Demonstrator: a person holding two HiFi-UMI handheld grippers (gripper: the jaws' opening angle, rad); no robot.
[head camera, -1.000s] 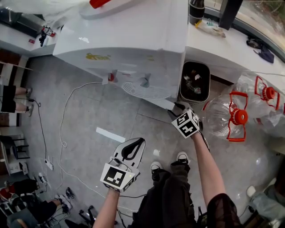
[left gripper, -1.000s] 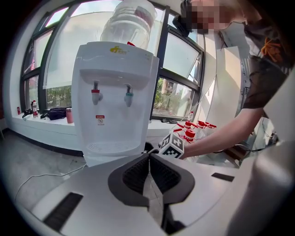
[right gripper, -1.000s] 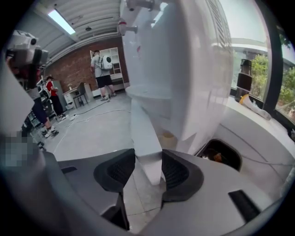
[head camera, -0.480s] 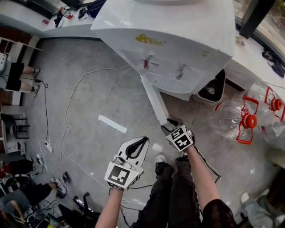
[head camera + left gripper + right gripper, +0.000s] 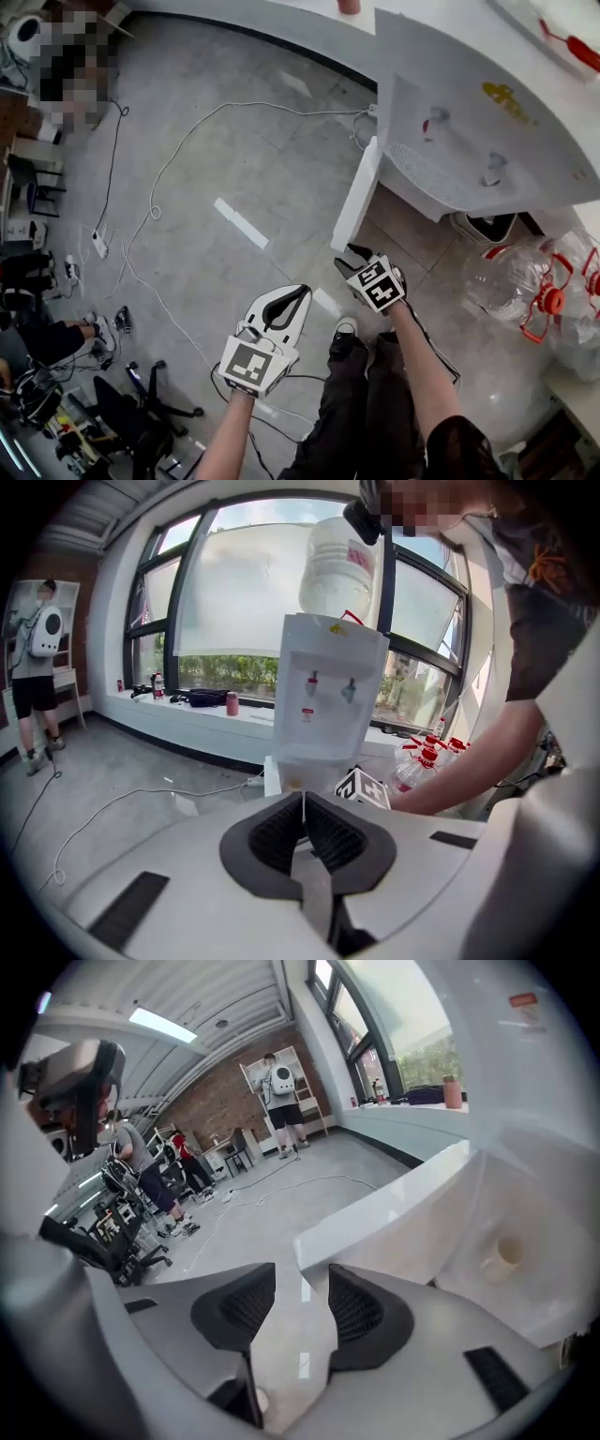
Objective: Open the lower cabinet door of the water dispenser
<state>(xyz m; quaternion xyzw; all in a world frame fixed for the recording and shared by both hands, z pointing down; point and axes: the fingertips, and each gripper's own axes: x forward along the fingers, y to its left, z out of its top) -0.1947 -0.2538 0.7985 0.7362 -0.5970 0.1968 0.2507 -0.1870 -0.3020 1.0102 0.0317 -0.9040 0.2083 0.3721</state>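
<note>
The white water dispenser [image 5: 487,122] stands at the upper right of the head view, with a bottle on top in the left gripper view [image 5: 328,696]. Its lower cabinet door [image 5: 356,202] is swung wide open and juts out over the floor. My right gripper [image 5: 354,255] is at the door's free edge. In the right gripper view the door's corner [image 5: 314,1241] lies between the open jaws of the right gripper [image 5: 302,1302], close to the right finger, with a gap to the left one. My left gripper [image 5: 292,298] hangs shut and empty over the floor, apart from the dispenser, as the left gripper view [image 5: 303,803] also shows.
Clear water bottles with red handles [image 5: 525,281] lie right of the dispenser. A white cable [image 5: 187,141] loops over the grey floor, and a white strip [image 5: 239,223] lies left of the door. An office chair [image 5: 141,403] stands lower left. The person's shoe [image 5: 345,328] is below the right gripper.
The cabinet door has swung from nearly shut to wide open, with my right gripper moving along at its free edge. My left gripper stayed shut and shifted with the body.
</note>
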